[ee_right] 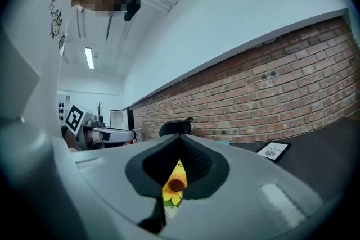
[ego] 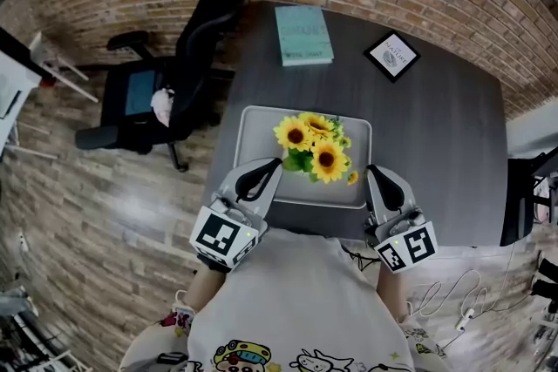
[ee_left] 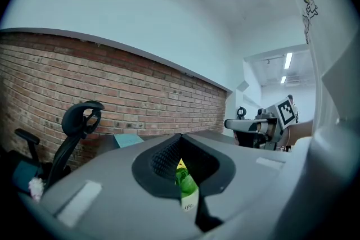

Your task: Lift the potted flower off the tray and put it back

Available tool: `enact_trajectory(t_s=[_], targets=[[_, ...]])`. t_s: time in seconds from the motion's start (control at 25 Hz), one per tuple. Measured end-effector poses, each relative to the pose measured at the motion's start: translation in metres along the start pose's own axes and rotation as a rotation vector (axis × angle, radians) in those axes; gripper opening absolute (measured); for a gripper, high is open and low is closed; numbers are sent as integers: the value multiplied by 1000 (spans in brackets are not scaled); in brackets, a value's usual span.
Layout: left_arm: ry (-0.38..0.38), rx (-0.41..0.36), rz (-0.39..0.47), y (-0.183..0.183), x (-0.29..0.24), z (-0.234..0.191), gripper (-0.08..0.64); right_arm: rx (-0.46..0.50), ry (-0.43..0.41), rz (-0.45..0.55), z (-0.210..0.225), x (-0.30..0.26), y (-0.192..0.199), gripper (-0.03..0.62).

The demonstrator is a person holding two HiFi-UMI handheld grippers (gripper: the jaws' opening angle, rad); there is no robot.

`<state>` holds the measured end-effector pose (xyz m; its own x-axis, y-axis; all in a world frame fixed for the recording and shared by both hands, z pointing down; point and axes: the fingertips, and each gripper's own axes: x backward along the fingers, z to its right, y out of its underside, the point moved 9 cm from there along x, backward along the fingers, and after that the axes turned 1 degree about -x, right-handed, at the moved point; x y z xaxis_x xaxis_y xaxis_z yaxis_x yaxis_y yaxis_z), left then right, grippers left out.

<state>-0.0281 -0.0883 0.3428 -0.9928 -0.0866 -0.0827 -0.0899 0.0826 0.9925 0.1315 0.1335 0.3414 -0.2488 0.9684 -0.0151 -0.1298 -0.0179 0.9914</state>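
I am looking down on a dark table [ego: 436,152] that is carrying everything. A black office chair [ego: 187,57] is standing off its far left corner. A pale tray [ego: 253,131] is lying at the near edge, and the potted flower [ego: 316,145] is sitting in its right half, its 3 yellow blooms hiding the pot. A teal book [ego: 303,34] and a smaller black-framed card [ego: 391,56] are lying farther back, well apart from the tray.

I am holding my left hand-held gripper [ego: 272,163] over the tray's near left corner and my right hand-held gripper [ego: 373,172] at its near right corner, with the flower between them. Both are gripping nothing, each with its jaws pressed together to a thin slit. Leaf and petal are showing through the left slit [ee_left: 185,182] and a bloom through the right [ee_right: 175,182].
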Motion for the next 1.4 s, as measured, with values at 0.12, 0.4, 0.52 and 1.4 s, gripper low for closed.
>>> enact_trajectory(t_s=[0.12,0.4,0.52,1.4], targets=[[-1,-3,-5,0,0,-1,3,-4,1,-5,0,-2,1,0],[-14,4,-15,2,3,-5,3,-24,10,-22,-1,-6,3,2],[-19,7,-18,2,4,-7,3,-28,17,-24,-2,-7,2,2],[-13,17,-31,6,3,-10,3,-46,69,-14,1,-3,5,2]])
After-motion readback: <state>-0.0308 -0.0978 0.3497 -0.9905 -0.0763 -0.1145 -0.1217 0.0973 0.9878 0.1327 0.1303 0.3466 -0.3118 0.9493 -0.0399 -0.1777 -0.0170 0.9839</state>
